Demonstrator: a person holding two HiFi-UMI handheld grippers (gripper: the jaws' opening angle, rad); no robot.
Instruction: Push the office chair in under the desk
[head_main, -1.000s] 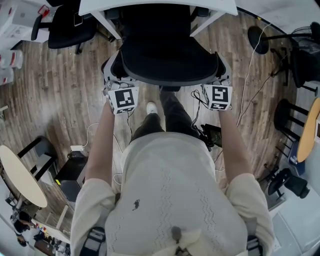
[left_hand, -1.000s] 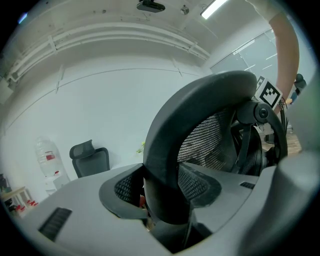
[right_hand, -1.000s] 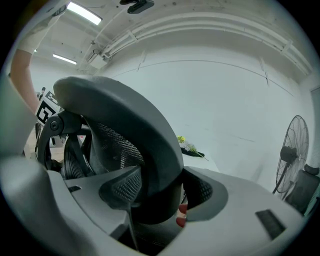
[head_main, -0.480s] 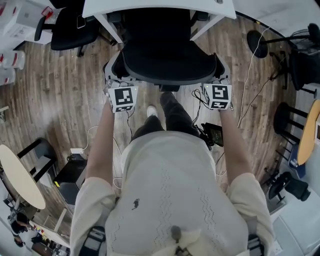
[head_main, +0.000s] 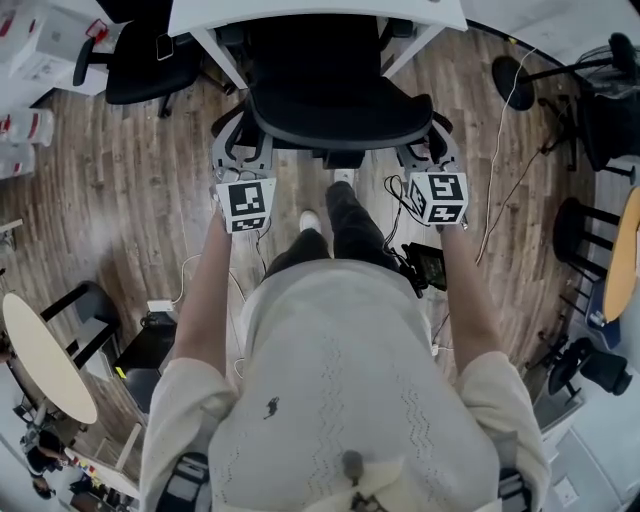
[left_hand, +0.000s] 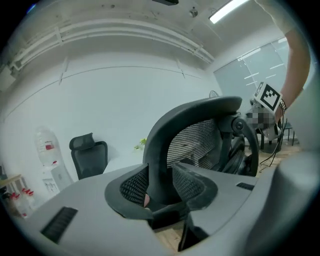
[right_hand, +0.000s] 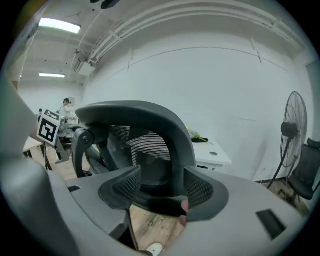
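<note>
The black office chair (head_main: 340, 100) stands at the white desk (head_main: 320, 12), its seat partly under the desktop. My left gripper (head_main: 240, 150) is at the left edge of the mesh back, my right gripper (head_main: 428, 148) at the right edge. In the left gripper view the back's curved frame (left_hand: 160, 150) runs between the left gripper's (left_hand: 161, 187) pads, which have just been closing and now sit against it. In the right gripper view the frame (right_hand: 172, 145) fills the gap of the right gripper (right_hand: 162, 187), pads against it.
A second black chair (head_main: 140, 60) stands left of the desk. Cables (head_main: 500, 190) and a small device (head_main: 425, 265) lie on the wood floor at right, near a fan base (head_main: 515, 75). A round table (head_main: 45, 355) and a black box (head_main: 150, 350) are at lower left.
The chair has rolled further in under the desk. Both grippers have moved toward the desk with it, and the person has stepped after them.
</note>
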